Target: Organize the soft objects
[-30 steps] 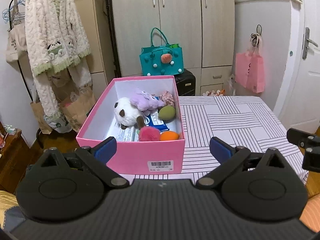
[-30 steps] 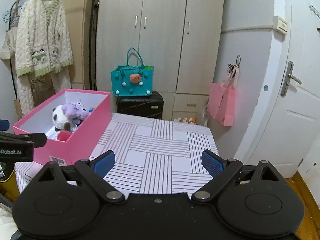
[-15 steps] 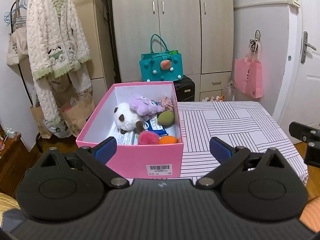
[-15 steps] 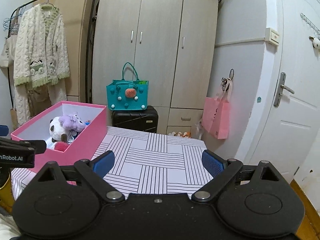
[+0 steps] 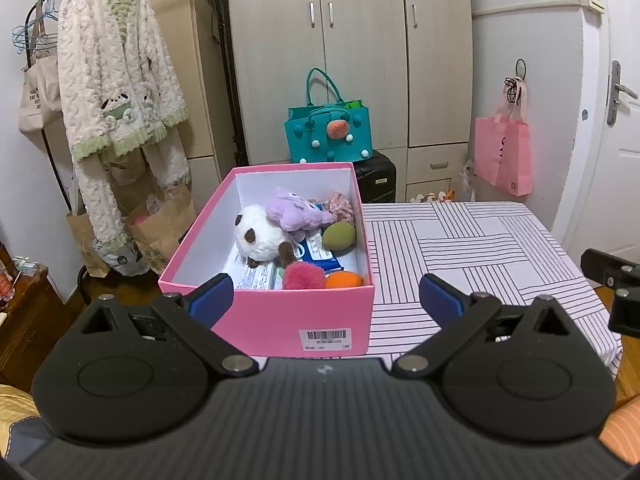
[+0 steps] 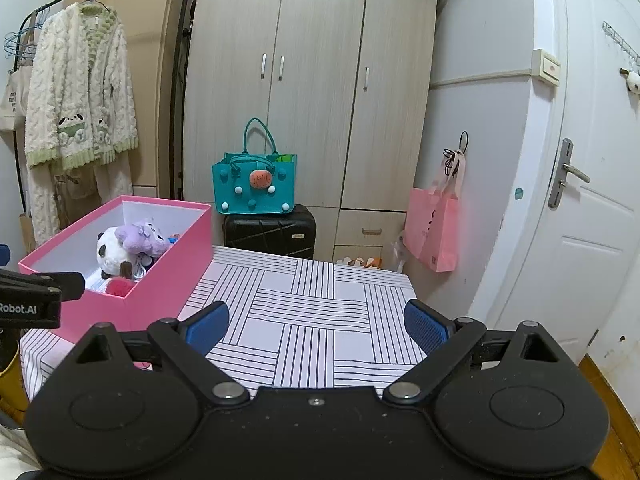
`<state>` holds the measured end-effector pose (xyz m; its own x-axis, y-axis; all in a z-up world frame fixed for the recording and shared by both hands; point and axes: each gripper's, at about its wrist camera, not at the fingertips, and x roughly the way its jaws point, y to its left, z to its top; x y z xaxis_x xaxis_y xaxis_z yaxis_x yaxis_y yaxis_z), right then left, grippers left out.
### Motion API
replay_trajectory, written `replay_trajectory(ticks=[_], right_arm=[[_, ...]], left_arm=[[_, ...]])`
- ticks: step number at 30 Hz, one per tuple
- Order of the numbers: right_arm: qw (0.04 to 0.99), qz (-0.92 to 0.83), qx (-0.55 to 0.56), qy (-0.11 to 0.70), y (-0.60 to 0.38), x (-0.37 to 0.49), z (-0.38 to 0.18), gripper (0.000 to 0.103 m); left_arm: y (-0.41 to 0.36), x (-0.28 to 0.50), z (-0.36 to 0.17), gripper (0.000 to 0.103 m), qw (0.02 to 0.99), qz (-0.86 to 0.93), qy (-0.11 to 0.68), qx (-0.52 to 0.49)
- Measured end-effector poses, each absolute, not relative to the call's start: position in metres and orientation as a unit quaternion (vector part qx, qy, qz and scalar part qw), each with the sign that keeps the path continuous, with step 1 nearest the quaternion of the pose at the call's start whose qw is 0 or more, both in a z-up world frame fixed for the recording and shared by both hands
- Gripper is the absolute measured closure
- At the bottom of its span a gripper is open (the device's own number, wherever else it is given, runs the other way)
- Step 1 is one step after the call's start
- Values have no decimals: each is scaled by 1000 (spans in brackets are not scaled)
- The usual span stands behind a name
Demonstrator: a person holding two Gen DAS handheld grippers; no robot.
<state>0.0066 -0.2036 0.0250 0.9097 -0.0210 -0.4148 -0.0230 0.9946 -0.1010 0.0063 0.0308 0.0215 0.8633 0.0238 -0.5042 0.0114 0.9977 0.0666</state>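
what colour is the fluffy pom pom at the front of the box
Hot pink. The pom pom lies beside an orange ball in the pink box; the left wrist view shows it best.

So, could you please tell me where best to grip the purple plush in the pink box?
Probably its rounded body, from above: the purple plush lies topmost, resting on the panda plush, with the pink box walls blocking sideways approaches.

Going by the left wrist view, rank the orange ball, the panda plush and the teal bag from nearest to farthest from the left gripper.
From the left gripper:
1. Orange ball, box's near right corner.
2. Panda plush, mid-box, left.
3. Teal bag, beyond the table, by the wardrobe.
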Motion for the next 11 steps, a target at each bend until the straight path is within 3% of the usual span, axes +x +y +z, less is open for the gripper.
replay_trajectory(ticks=[11], right_arm=[[974,-1,-52,219,-205,8,23,6]], left_arm=[[31,6,20,2,964,7,264,34]])
